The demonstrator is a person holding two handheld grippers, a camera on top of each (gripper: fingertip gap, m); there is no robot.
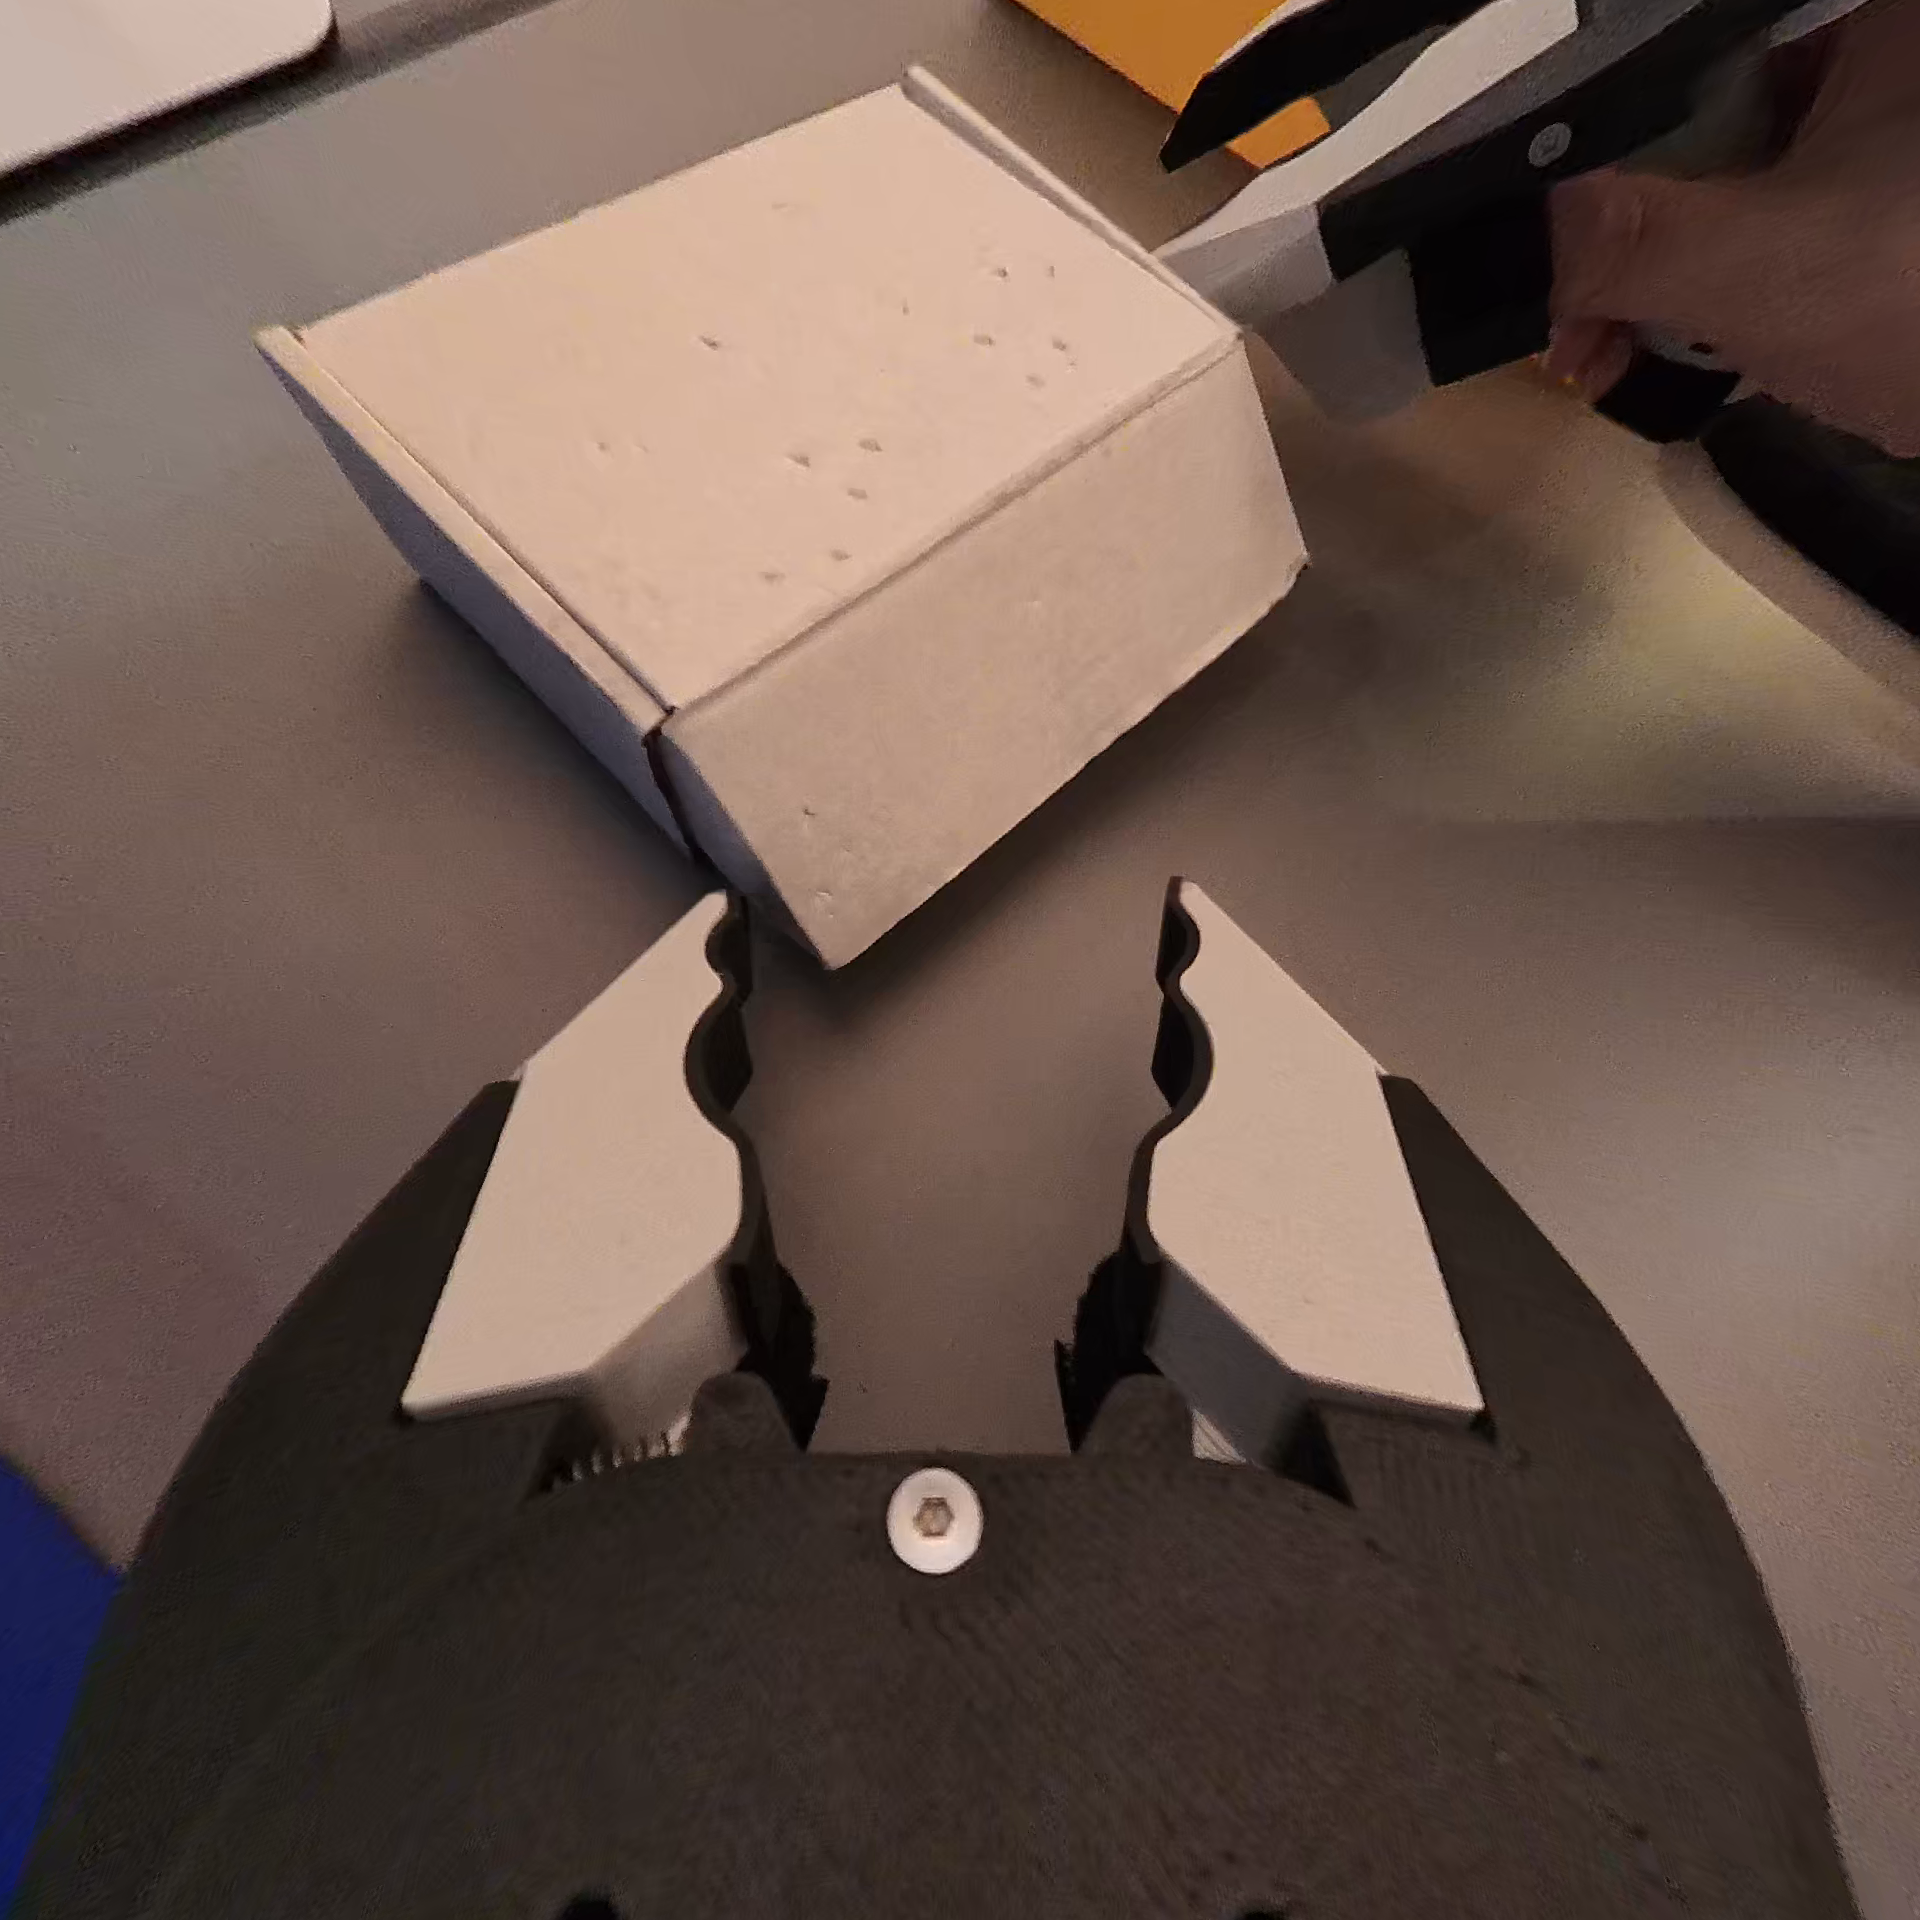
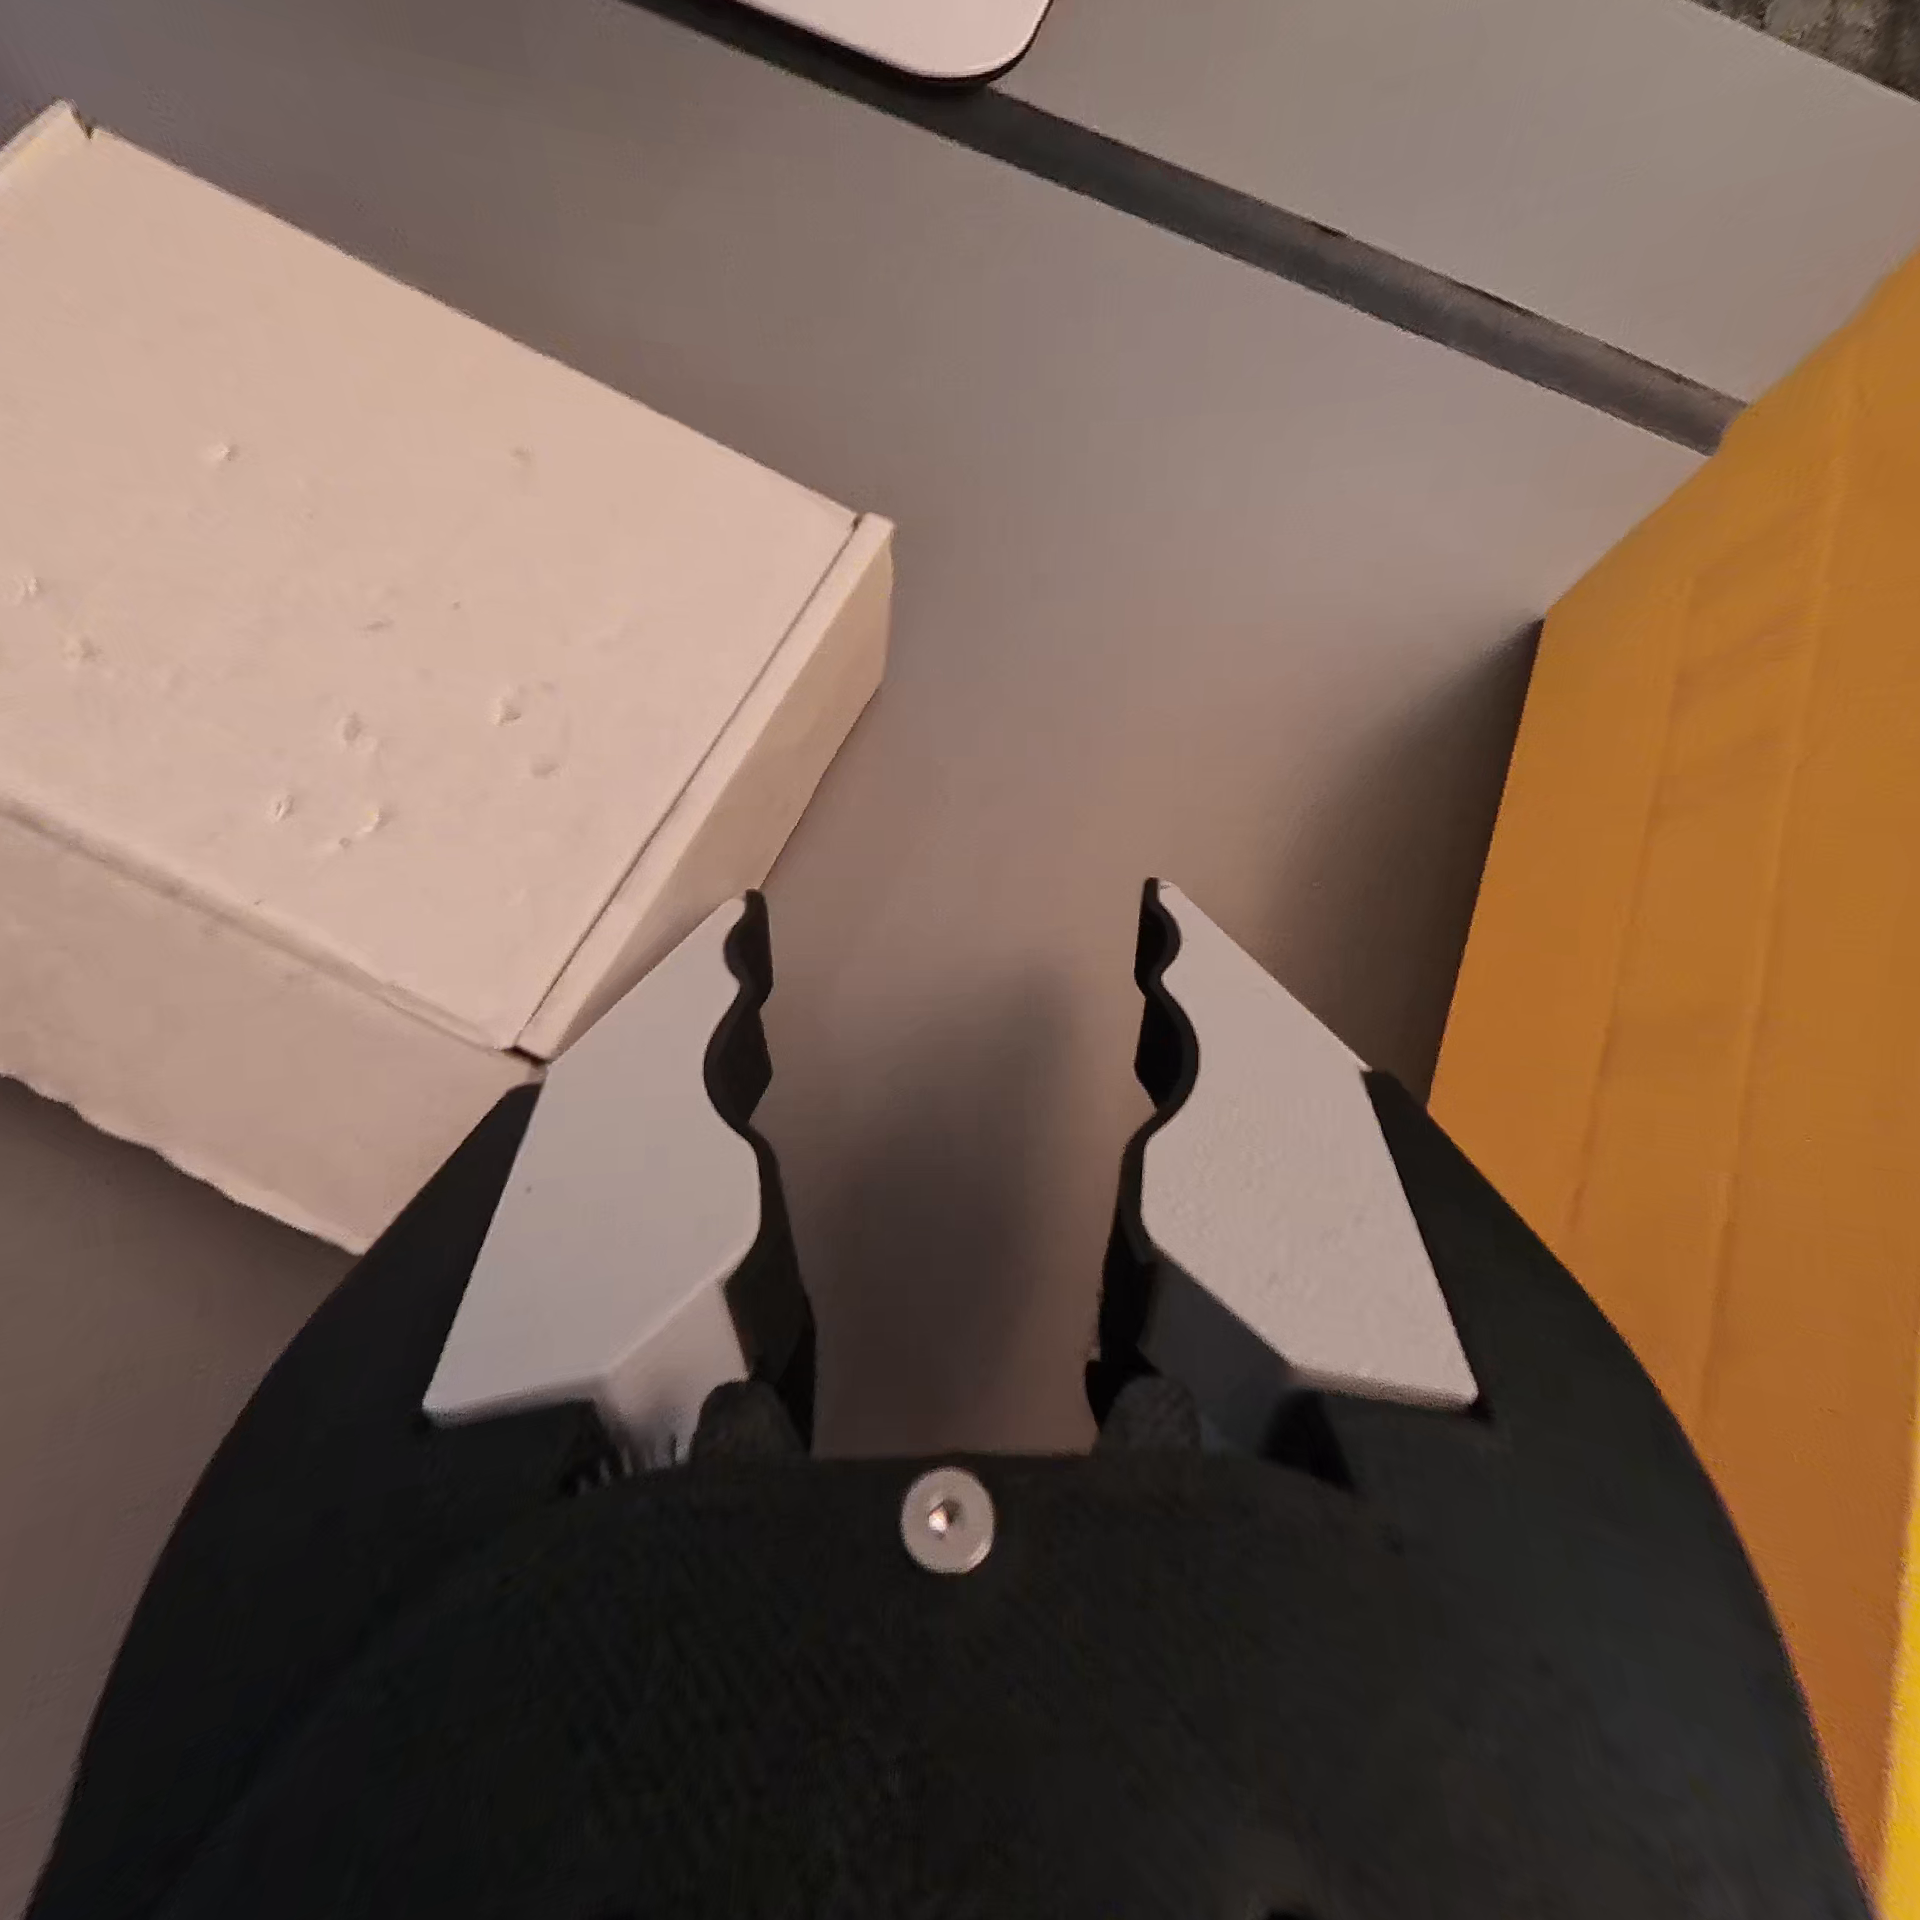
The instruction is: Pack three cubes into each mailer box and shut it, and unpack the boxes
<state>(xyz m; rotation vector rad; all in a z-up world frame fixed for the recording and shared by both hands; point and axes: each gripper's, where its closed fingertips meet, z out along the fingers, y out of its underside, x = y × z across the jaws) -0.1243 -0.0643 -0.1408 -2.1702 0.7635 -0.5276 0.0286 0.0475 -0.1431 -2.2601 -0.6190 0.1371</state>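
Observation:
A closed white mailer box [image 1: 769,457] sits on the grey table, its lid dented with small marks. My left gripper [image 1: 951,904] is open and empty, its left fingertip close to the box's near corner. The box also shows in the right wrist view [image 2: 343,665] at the left. My right gripper [image 2: 951,904] is open and empty over bare table, just right of the box's corner. It also shows in the left wrist view [image 1: 1247,156] at the top right, held by a hand, beside the box's far right corner. No cubes are visible.
A yellow-orange flat object [image 2: 1704,831] lies on the right, also seen in the left wrist view [image 1: 1174,52] at the top. A white rounded object [image 1: 135,73] sits at the far left. A dark seam [image 2: 1351,281] crosses the table behind. Something blue [image 1: 42,1621] is at the lower left.

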